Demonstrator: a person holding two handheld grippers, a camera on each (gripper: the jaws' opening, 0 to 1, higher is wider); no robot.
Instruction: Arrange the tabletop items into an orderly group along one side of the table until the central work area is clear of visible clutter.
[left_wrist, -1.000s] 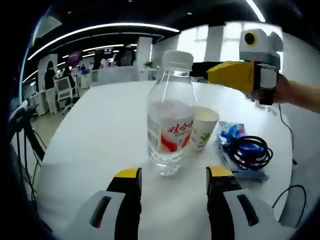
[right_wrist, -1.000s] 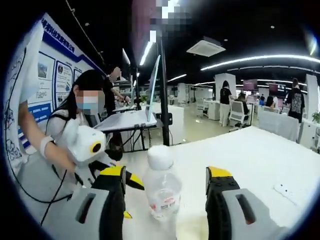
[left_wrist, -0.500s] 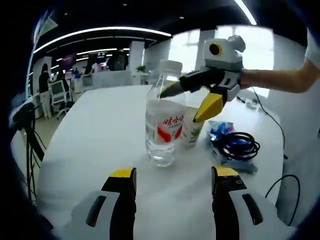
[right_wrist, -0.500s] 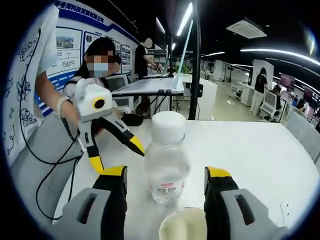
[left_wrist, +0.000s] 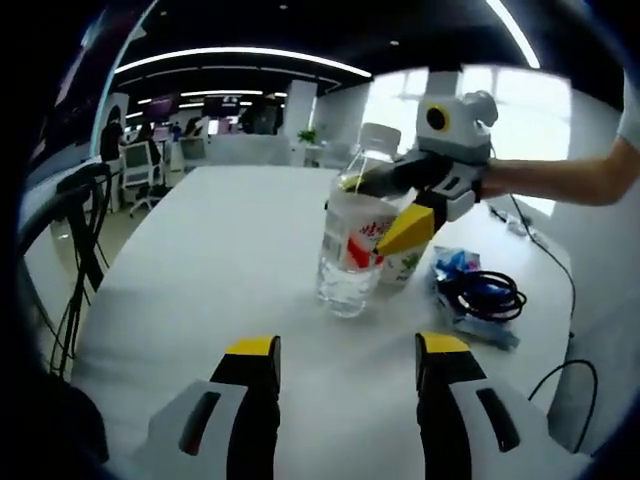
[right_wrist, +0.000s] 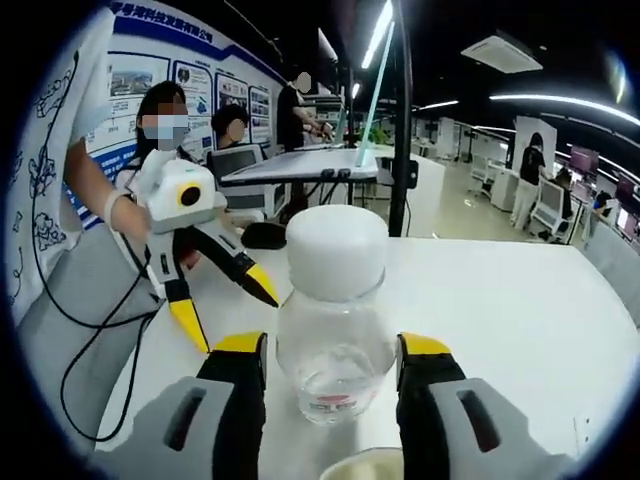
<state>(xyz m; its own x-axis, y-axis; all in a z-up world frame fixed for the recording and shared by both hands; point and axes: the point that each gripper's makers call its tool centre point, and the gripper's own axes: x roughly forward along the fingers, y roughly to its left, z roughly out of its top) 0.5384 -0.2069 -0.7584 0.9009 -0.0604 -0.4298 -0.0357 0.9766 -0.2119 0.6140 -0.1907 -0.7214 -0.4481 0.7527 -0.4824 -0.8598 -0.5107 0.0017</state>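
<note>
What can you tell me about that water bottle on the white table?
The water bottle is clear plastic with a white screw cap and a white label with red print. It stands upright on the white table, holding a little water at the bottom. The right tool has its yellow-tipped jaws on either side of it; contact is unclear. A paper cup stands just behind.

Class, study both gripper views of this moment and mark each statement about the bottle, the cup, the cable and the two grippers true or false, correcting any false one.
1. The water bottle stands upright on the white table. True.
2. The bottle has no cap. False: a white cap closes it.
3. The right gripper has the bottle between its jaws. True.
4. The left gripper holds the paper cup. False: it is open, holding nothing.
5. A coiled black cable lies beside the cup. True.
</note>
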